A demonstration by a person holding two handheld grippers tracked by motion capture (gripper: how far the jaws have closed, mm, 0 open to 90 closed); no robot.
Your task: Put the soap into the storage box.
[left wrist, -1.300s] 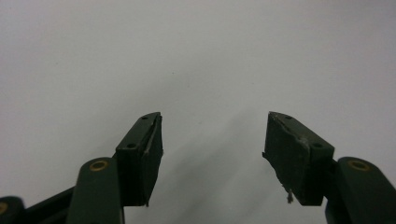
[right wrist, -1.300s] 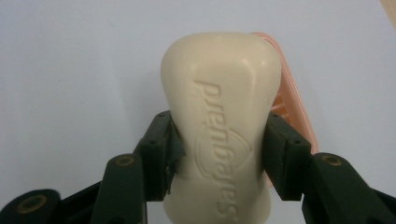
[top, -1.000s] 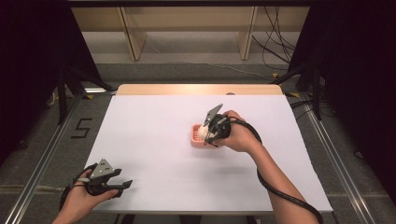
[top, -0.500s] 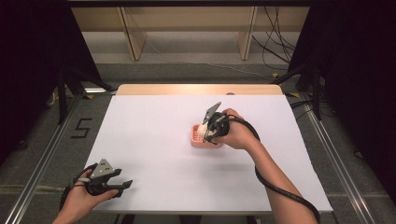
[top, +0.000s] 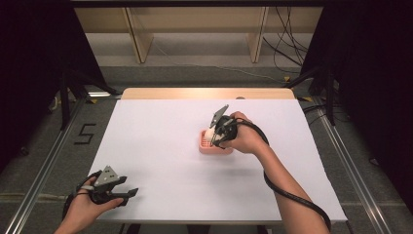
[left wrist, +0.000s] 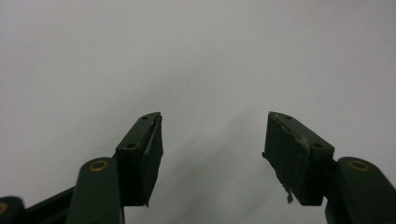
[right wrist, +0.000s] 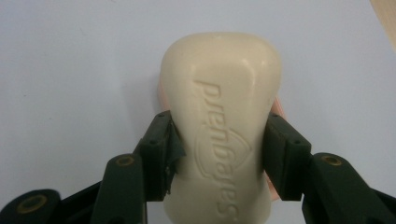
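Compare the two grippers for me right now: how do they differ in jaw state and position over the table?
The right gripper is shut on the cream soap bar; the left gripper is open with nothing between its jaws. The right gripper sits mid-table over the pink soap dish; the left gripper rests at the near left edge of the white table. Both have black jaws.

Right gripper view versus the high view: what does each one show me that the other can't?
Close up, the right gripper view shows raised lettering on the cream soap bar, with the right tool clamping its sides. The high view alone shows the whole white table, the pink soap dish outline, and the left tool, open, near the table's edge. Both show soap over dish.
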